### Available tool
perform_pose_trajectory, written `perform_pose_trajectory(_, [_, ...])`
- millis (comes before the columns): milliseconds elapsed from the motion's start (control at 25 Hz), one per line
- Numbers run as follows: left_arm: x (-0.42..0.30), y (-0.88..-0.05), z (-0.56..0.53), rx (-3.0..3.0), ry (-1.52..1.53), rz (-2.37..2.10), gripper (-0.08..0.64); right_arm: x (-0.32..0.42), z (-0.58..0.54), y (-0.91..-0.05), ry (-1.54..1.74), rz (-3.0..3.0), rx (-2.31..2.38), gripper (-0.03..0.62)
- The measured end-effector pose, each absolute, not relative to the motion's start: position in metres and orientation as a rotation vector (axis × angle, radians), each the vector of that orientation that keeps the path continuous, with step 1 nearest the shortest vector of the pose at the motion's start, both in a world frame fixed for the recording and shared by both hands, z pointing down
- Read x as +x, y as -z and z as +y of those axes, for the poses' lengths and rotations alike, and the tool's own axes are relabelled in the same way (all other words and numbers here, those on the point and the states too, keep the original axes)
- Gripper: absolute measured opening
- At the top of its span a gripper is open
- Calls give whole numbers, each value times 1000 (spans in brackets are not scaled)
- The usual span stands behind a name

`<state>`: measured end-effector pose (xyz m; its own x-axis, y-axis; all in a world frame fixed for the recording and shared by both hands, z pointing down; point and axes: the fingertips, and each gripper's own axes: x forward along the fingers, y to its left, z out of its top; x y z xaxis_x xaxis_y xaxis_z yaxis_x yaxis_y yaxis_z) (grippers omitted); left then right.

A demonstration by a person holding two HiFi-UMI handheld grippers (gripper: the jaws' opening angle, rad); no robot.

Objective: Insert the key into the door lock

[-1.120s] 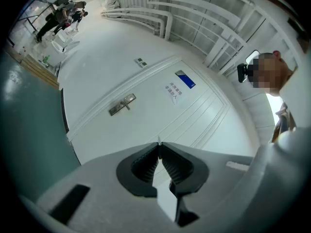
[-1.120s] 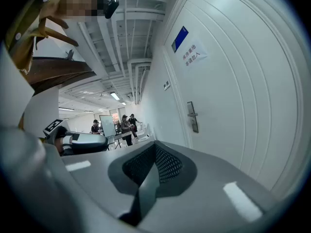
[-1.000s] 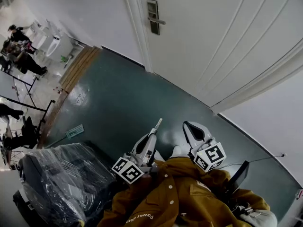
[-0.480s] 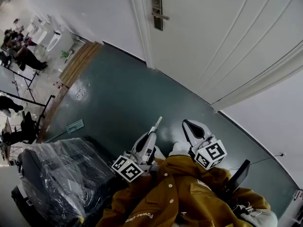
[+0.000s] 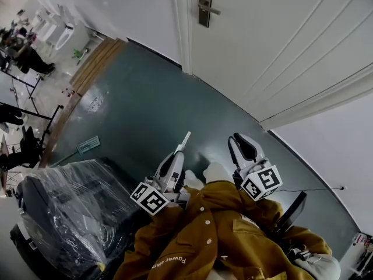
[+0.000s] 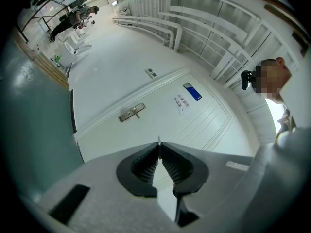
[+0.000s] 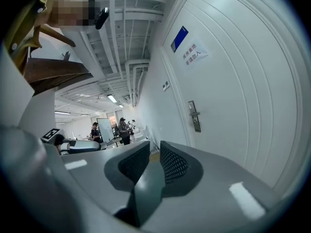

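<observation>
My left gripper (image 6: pixel 159 148) pinches the key (image 6: pixel 158 141) at its tips, right gripper (image 7: pixel 154 154) spread empty; I fear it twisting at the door lock (image 6: pixel 132 112).

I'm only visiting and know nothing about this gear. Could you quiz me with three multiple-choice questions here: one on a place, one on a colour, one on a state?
1. The lock plate sits:
A) by the door's left edge
B) mid-door
C) on the floor

2. The floor is:
A) red
B) teal-green
C) yellow

3. The right tool's jaws are:
A) gripping a key
B) gripping cloth
C) apart, empty

Answers:
1. A, the head view shows it right beside the door frame.
2. B, the head view shows dark teal.
3. C, the right gripper view shows a clear gap with nothing in it.
</observation>
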<state>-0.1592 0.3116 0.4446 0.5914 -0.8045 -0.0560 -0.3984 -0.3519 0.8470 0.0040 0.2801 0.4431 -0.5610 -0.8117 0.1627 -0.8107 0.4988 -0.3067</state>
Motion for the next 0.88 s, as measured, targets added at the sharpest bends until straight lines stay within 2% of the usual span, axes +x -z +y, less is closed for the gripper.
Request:
perform_pose_trajectory(280, [-166,-451,251,1958,601,-945,25,12,227,-451,554,2696,-1532,74])
perform_pose_trajectory(680, [-125,-452,74,1951,586,-963,25,50,40,-456,524,2752,-1480,72])
perform_pose_trajectory(880, [-97,-440,-3,1945,594,-973,25,63,-39,-439,470,2801,-1389,31])
